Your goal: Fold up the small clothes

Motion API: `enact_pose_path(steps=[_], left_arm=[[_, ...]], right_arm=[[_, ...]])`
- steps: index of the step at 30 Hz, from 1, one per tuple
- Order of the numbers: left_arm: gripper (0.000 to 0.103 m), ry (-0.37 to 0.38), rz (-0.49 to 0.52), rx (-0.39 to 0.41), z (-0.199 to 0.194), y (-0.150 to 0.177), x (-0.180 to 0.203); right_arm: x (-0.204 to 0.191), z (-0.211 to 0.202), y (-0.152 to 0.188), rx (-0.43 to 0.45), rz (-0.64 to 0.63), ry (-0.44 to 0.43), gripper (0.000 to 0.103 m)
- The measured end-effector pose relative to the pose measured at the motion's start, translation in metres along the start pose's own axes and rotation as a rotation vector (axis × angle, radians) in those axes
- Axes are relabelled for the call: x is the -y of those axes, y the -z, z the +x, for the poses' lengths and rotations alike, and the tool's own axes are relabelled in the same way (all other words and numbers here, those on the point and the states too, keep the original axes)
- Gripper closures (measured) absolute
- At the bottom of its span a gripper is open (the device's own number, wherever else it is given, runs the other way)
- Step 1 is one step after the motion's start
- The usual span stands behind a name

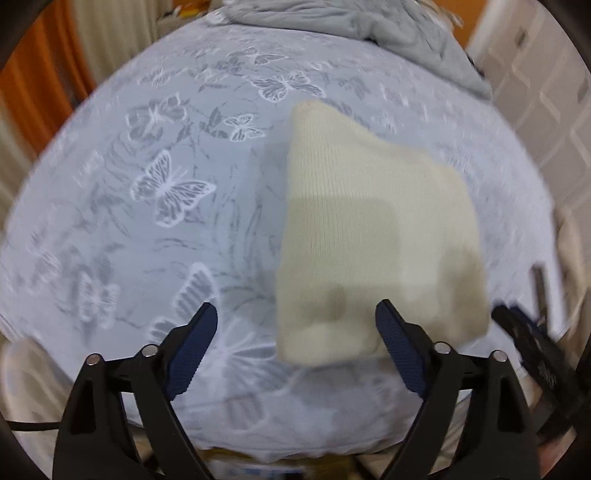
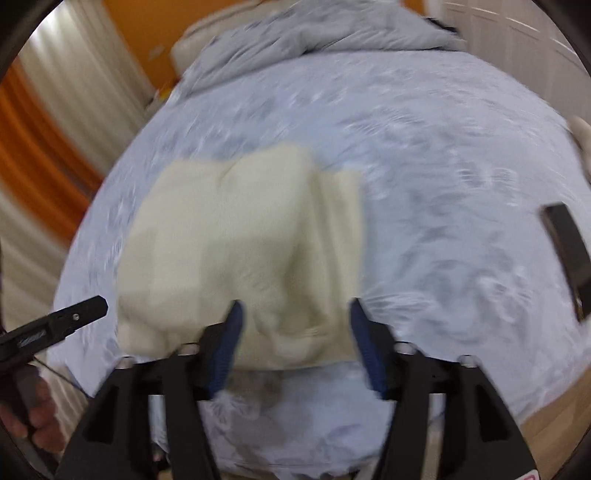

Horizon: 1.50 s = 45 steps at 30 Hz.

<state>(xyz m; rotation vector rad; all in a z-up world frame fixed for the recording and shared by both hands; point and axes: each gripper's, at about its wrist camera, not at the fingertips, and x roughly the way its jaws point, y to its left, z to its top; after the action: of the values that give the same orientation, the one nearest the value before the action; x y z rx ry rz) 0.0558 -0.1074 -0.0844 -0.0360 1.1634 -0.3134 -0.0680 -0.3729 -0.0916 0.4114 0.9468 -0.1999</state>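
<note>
Lying folded on the butterfly bedsheet (image 1: 166,192), cream knit garment (image 1: 369,229) at two o'clock; left claw (image 1: 295,328) and right claw (image 2: 293,317) both wide, empty. Advice: withdraw clear, avoid snagging fold.

Cream knitted cloth garment (image 1: 373,236), folded, matt, finely ribbed, soft and slightly fuzzy. Pale blue cotton-like bedsheet (image 1: 110,229), matt, smooth, printed with white and grey butterflies. Crumpled grey fabric cover (image 1: 369,26), matt, softly creased. Left gripper (image 1: 297,345): matt black plastic arms, dark blue rubbery pads (image 1: 194,350) with fine rough knurling, small shiny metal pins. Right gripper (image 2: 295,343): same matt black plastic, blue textured pads (image 2: 225,350). Flat black rectangular object (image 2: 569,258), glossy.
</note>
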Motion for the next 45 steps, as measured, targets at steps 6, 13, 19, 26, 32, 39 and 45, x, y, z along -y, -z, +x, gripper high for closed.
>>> enact_pose_path(steps=[6,13,19,26,32,39,45], left_arm=[[0.016,0.119,-0.07,-0.075,0.037,-0.016,0.008],[0.006,0.145,-0.145,-0.15,0.087,-0.026,0.008],[0.008,0.161,-0.162,-0.196,0.1,-0.032,0.014],[0.049,0.109,-0.012,-0.159,0.059,-0.03,0.029],[0.051,0.104,0.072,-0.21,0.022,-0.017,0.029],[0.051,0.07,0.122,-0.229,0.002,0.011,0.027],[0.052,0.102,0.142,-0.133,-0.05,-0.004,0.031]], right_arm=[[0.041,0.03,0.003,-0.15,0.191,-0.112,0.026],[0.046,0.082,0.003,-0.216,0.277,-0.224,0.013],[0.043,0.098,0.001,-0.201,0.329,-0.279,0.01],[0.029,0.065,-0.006,-0.164,0.324,-0.317,0.067],[0.027,0.027,0.021,-0.182,0.34,-0.333,0.068],[0.012,0.004,0.054,-0.18,0.327,-0.289,0.068],[-0.012,-0.063,0.031,-0.031,0.217,-0.31,0.068]])
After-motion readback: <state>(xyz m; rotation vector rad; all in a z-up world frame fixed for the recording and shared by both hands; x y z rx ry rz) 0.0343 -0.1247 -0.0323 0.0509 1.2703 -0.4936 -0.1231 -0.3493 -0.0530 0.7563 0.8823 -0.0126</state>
